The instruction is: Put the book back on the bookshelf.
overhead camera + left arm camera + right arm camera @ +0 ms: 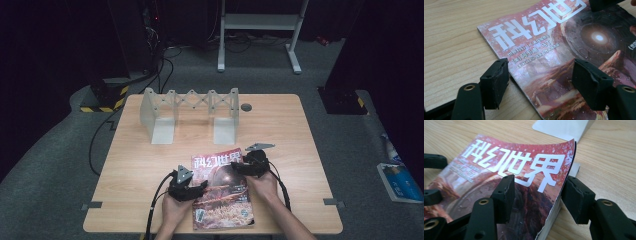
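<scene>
A magazine (223, 202) with a red cover and large white characters lies flat at the table's near edge. My left gripper (202, 186) is at its left edge. In the left gripper view the magazine (549, 50) has its spine between the jaws of the left gripper (539, 72); one jaw rests on the wood beside the spine and the other over the cover, with a wide gap. My right gripper (235, 167) is at the upper right part. There the magazine (524, 165) has its page edge, slightly lifted, between the spread jaws of the right gripper (539, 182).
A white accordion-style rack (190, 112) stands upright across the back of the wooden table (145, 165), and one of its feet (564, 127) shows just beyond the magazine. A grey round cap (246, 107) sits at the back. A metal frame (260, 22) stands on the floor behind.
</scene>
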